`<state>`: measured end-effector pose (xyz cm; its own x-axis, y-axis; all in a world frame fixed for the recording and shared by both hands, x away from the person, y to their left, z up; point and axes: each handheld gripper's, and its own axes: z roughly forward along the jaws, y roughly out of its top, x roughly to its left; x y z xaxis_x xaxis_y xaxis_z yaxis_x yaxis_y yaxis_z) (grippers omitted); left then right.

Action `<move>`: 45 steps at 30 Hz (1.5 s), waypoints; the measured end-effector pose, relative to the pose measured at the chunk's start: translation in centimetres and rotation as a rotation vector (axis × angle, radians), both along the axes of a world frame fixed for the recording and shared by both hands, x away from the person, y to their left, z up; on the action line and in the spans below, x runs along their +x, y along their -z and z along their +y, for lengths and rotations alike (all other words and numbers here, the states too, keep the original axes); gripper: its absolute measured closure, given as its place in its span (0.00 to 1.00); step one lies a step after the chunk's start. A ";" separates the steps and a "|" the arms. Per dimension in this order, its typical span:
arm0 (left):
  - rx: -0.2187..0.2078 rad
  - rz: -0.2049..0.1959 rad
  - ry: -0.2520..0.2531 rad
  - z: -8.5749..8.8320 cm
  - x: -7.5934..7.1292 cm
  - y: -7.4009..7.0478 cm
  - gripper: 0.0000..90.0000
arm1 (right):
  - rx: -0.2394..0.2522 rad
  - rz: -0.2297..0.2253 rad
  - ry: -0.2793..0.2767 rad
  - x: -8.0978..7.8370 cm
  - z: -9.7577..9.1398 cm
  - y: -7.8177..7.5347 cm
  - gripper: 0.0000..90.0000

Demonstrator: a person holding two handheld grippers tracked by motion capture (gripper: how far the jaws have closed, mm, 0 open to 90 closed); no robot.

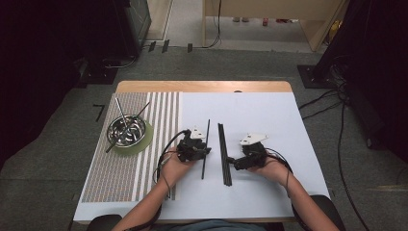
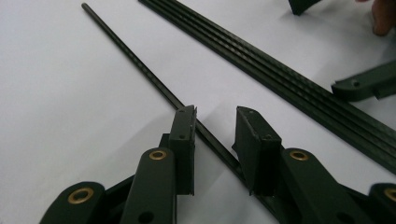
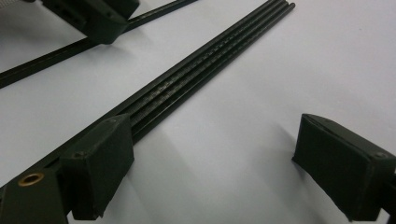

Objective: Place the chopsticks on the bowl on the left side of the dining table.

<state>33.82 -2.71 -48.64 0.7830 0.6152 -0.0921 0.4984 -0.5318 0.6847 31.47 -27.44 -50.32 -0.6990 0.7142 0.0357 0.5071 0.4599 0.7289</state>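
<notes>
On a white table (image 1: 269, 192): left gripper (image 1: 204, 150) right at one thin black rod (image 1: 206, 147), lying apart from the rest. Right gripper (image 1: 232, 162) just beside a bunch of black rods (image 1: 223, 154). Far left, on a striped mat (image 1: 115, 173): green plate (image 1: 144, 142) with a shiny bowl (image 1: 126, 130), sticks poking out.

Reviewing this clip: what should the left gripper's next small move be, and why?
Probably close the left gripper on the single black rod: the rod lies on the white sheet between its jaws, pads apart and not pressing it.
</notes>
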 end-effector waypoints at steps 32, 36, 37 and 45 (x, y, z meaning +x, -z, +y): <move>0.038 0.027 0.010 3.1 2.2 -0.5 0.94 | 0.000 -0.003 -0.002 0.0 0.0 0.0 0.13; 0.040 0.023 0.008 3.4 2.5 -0.5 0.94 | 0.000 -0.004 -0.003 0.0 0.0 0.0 0.13; 0.039 0.026 0.005 3.5 2.6 -0.5 0.94 | 0.000 -0.004 -0.003 0.0 0.0 0.0 0.13; 0.046 0.032 -0.014 4.2 3.0 -0.6 0.95 | 0.001 -0.003 -0.002 0.0 0.0 0.0 0.13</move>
<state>36.85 1.44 -48.08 0.7717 0.6299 -0.0885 0.5270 -0.5552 0.6435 31.49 -27.44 -50.33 -0.7006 0.7127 0.0340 0.5039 0.4605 0.7308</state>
